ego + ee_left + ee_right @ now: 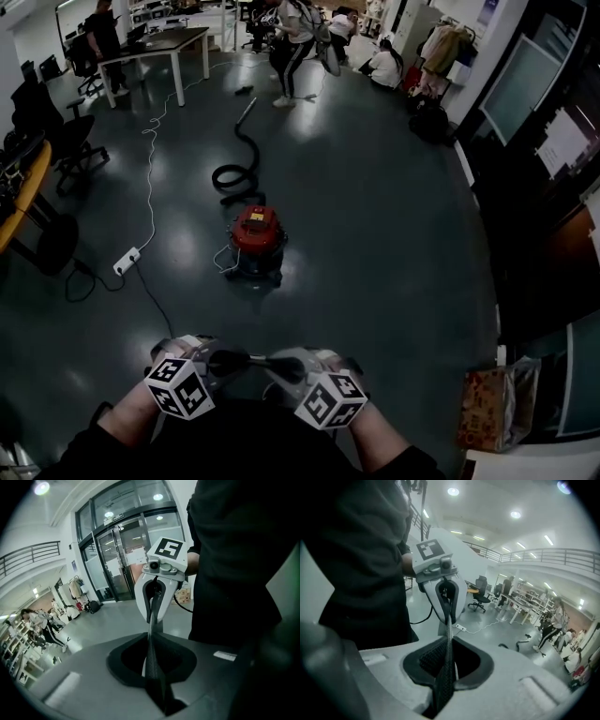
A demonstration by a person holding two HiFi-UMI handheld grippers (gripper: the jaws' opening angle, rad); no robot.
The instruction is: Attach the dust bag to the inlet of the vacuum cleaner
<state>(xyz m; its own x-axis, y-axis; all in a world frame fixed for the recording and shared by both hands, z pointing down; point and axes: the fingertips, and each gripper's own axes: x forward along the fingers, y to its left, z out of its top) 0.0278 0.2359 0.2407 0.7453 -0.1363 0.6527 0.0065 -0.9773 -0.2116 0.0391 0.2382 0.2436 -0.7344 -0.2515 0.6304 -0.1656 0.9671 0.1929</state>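
Bottom centre of the head view: left gripper [242, 359] and right gripper [264, 361], held level with each other and pointed nose to nose, tips touching. Marker cubes turned up toward the camera, dark sleeves below.

In the left gripper view, jaws pressed together into one thin dark edge, nothing seen between them, the opposite gripper straight ahead at the frame's centre. Same in the right gripper view: jaws closed flat on each other, holding nothing, aimed at the other gripper's jaws.

Middle of the head view: vacuum cleaner [256, 236], red-topped, upright on the dark glossy floor [394, 244], well apart from both grippers. Black hose [236, 176] coiled just above it and running on toward the top of the frame.

Left of the vacuum cleaner: white power strip [127, 261], with a white cable [150, 178] trailing toward the upper left. Upper left: a table [173, 42]. Lower right: a brown patterned box or bag [489, 410], too dim to tell which.
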